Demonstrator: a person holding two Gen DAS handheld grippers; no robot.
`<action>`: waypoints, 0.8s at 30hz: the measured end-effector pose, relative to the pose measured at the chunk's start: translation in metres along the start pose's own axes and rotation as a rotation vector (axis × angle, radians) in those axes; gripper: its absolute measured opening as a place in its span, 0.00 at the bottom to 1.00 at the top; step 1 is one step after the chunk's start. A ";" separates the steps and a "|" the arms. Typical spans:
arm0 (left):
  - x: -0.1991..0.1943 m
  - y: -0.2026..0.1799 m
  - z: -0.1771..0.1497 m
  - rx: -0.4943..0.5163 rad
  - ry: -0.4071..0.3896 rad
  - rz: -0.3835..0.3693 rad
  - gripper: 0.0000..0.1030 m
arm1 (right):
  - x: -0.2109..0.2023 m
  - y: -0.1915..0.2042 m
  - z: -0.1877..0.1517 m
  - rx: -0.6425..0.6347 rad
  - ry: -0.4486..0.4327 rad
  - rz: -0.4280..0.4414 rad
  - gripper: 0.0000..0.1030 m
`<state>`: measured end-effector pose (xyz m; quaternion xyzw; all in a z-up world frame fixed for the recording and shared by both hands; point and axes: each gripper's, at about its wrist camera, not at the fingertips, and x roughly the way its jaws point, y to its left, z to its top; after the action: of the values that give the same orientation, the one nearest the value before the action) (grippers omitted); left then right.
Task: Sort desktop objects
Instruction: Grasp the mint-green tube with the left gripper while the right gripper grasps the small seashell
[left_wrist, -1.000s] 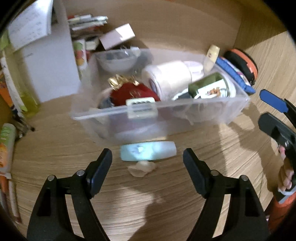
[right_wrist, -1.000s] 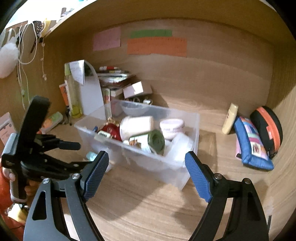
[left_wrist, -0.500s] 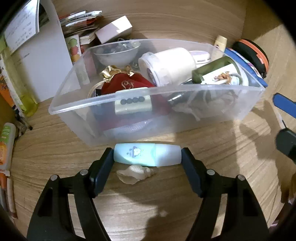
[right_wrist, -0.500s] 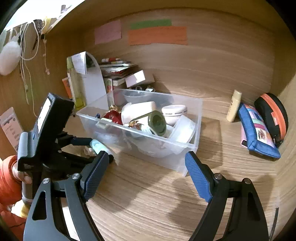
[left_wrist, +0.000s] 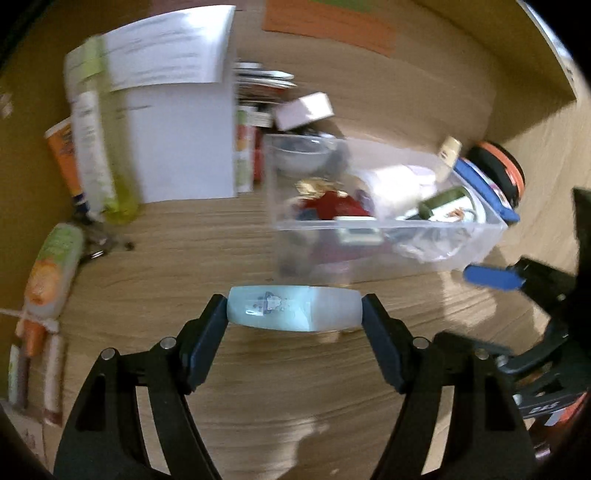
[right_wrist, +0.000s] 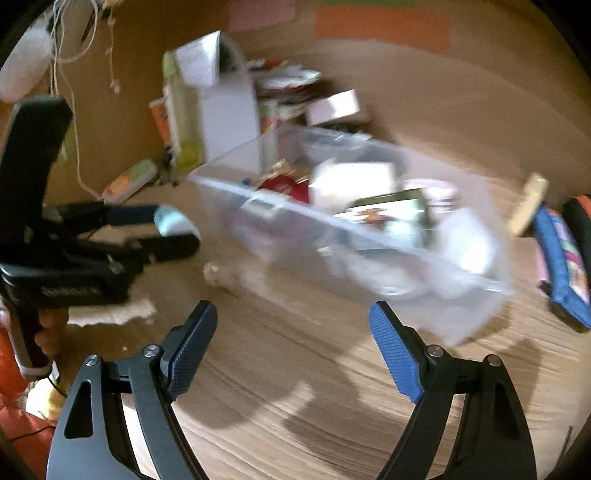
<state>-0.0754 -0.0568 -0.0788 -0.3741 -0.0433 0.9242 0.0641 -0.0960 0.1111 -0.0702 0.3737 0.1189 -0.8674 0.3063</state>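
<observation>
My left gripper (left_wrist: 294, 314) is shut on a pale blue tube (left_wrist: 291, 309), gripped end to end and held above the wooden desk, in front of and left of the clear plastic bin (left_wrist: 476, 229). The bin holds a red pouch (left_wrist: 334, 203), a white roll (left_wrist: 395, 184) and a green can (left_wrist: 448, 205). In the right wrist view the left gripper (right_wrist: 162, 230) with the tube (right_wrist: 170, 220) is at the left, and a small seashell (right_wrist: 212, 271) lies on the desk below it. My right gripper (right_wrist: 291, 350) is open and empty, in front of the bin (right_wrist: 461, 317).
A white folder (left_wrist: 177, 136), a green bottle (left_wrist: 96, 162) and stacked books (left_wrist: 258, 81) stand at the back left. Tubes (left_wrist: 51, 269) lie at the left edge. A blue pouch (right_wrist: 561, 266), an orange-black case (left_wrist: 498, 170) and a cream bottle (right_wrist: 528, 206) lie right of the bin.
My left gripper closed on the pale blue tube and lifted it off the desk, swinging left and back from the bin. The seashell stayed on the desk. The right gripper shifted slightly.
</observation>
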 end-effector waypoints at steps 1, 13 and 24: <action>-0.003 0.009 -0.002 -0.012 -0.006 0.006 0.70 | 0.008 0.005 0.002 -0.008 0.024 0.019 0.78; -0.019 0.051 -0.015 -0.060 -0.030 -0.004 0.70 | 0.062 0.038 0.020 -0.067 0.134 0.067 0.40; -0.025 0.043 -0.007 -0.058 -0.069 -0.032 0.70 | 0.067 0.043 0.025 -0.110 0.114 0.065 0.20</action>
<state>-0.0561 -0.1025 -0.0721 -0.3428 -0.0781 0.9338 0.0664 -0.1189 0.0367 -0.1002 0.4089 0.1715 -0.8264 0.3470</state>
